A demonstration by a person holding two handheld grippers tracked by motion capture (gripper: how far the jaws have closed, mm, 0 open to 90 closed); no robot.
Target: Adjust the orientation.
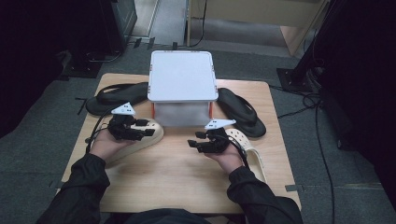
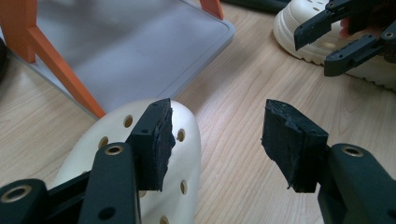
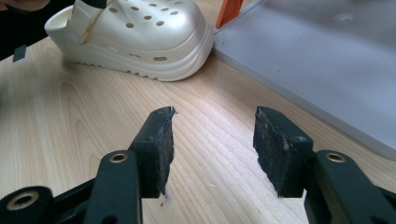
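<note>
Two cream clogs lie on the wooden table in front of a small rack. My left gripper [image 1: 144,133] hovers over the left clog [image 1: 156,129], its jaws open and empty. In the left gripper view my left gripper [image 2: 215,135] stands above the toe of that clog [image 2: 187,154], not touching it. My right gripper [image 1: 194,142] is open over bare wood, with the right clog [image 1: 239,136] under the hand behind it. In the right gripper view my right gripper [image 3: 212,135] points at the left clog [image 3: 140,32], a good way off.
A rack [image 1: 182,74] with a white top, a grey bottom tray [image 2: 140,42] and orange legs stands at the table's back centre. Black flip-flops lie beside it at left [image 1: 112,100] and right [image 1: 243,112]. Bare wood lies between my hands.
</note>
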